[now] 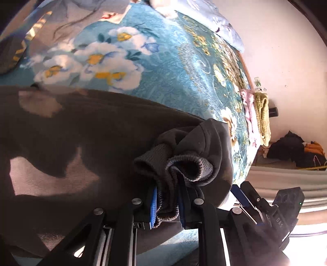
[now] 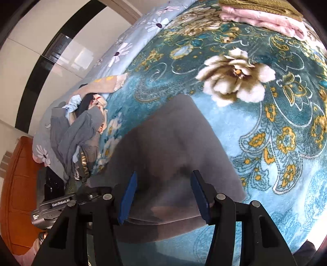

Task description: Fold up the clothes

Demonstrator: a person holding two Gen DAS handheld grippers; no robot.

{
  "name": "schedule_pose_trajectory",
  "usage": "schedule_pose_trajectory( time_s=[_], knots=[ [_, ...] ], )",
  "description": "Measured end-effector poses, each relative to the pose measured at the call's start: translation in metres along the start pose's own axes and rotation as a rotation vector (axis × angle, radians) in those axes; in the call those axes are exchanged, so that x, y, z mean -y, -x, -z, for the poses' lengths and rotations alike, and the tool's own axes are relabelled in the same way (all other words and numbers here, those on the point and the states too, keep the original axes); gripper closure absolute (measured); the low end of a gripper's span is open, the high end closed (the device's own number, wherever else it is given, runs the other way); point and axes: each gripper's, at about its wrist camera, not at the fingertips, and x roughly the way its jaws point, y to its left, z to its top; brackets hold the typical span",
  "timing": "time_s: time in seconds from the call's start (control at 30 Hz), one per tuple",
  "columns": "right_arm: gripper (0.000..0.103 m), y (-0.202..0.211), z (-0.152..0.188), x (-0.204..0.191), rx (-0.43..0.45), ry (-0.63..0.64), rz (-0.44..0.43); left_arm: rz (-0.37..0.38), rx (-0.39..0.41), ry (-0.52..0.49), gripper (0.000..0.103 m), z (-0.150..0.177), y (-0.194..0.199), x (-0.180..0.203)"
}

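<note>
The dark grey garment [image 1: 85,131] lay spread on the teal floral blanket [image 1: 175,61] that covered the bed. In the right wrist view it [image 2: 169,143] showed as a long panel whose long axis ran from the near edge of the bed away toward the middle of the blanket, narrowing to a blunt far end that pointed at a large cream flower in the pattern. Whether that panel was a sleeve or the body could not be told.

The left gripper [image 1: 167,206] was clamped tight on a ribbed cuff [image 1: 179,167] of the garment, the knit edge bunched and folded between its blue pads [image 1: 153,206], with loose cloth rising in a lump just above the grip. The cuff's open mouth faced toward the camera.

The right gripper [image 2: 163,196] hung just over the near end of the panel with its blue pads [image 2: 127,196] set wide apart and nothing between them.

Farther out, a folded pink garment [image 2: 263,20] with a folded olive knit [image 2: 261,6] on top sat near the far edge of the blanket. A heap of unfolded clothes [image 2: 81,126] lay to the left by a pale blue daisy-print sheet [image 2: 126,45]. Beyond the bed in the left wrist view, dark and orange clothes [image 1: 296,151] were piled by the white wall [image 1: 286,51].
</note>
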Motion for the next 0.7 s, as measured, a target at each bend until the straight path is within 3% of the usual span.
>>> schedule_pose_trajectory(
  time_s=[0.17,0.37,0.43,0.53,0.7],
  knots=[
    [0.047,-0.011,0.007,0.026,-0.016,-0.086,-0.021,0.006,-0.003,0.047,0.076,0.002,-0.007,-0.018],
    [0.047,-0.008,0.008,0.019,-0.017,-0.063,0.005,0.027,-0.021,0.086,0.073,0.002,-0.001,-0.020],
    [0.047,0.000,0.010,0.020,0.002,-0.102,-0.041,0.040,-0.016,0.068,0.071,0.005,0.014,-0.017],
    [0.047,0.012,0.018,0.024,0.023,-0.165,-0.105,0.051,0.027,0.081,0.054,0.008,0.052,-0.024],
    [0.047,0.018,0.045,0.046,0.026,-0.275,-0.120,0.033,0.221,0.270,0.041,0.031,0.149,-0.087]
  ],
)
